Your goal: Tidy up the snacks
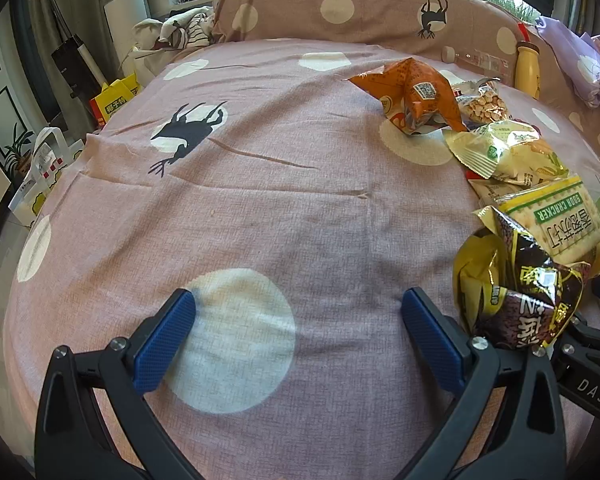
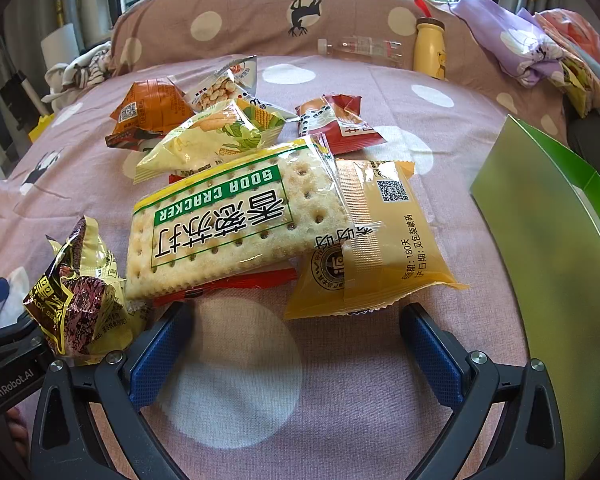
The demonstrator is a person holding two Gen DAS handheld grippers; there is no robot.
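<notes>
On the pink dotted bedsheet (image 2: 340,360) lies a loose heap of snack packets. Nearest the right gripper (image 2: 296,344) is the soda cracker pack (image 2: 228,220), resting tilted over a red packet (image 2: 236,282) and overlapping the edge of an amber packet with a QR code (image 2: 384,240). Behind it sit a yellow corn-print bag (image 2: 216,140), an orange bag (image 2: 152,110), a clear bag of peanuts (image 2: 220,86) and a red-and-white packet (image 2: 336,120). Left of the crackers lies a crumpled brown-and-gold wrapper (image 2: 76,300), just beside the left gripper's body.

Both grippers are spread wide and hold nothing. The right gripper hovers over a white dot on the sheet, its blue pads just short of the crackers and the amber packet. The left gripper (image 1: 296,340) is over bare sheet, with the brown-and-gold wrapper close by its right finger.

A green box flap (image 2: 548,220) stands at the right. Farther back, against the matching pillow (image 2: 260,16), stand a yellow bottle (image 2: 430,52) and a clear bottle (image 2: 360,48) lying flat.
</notes>
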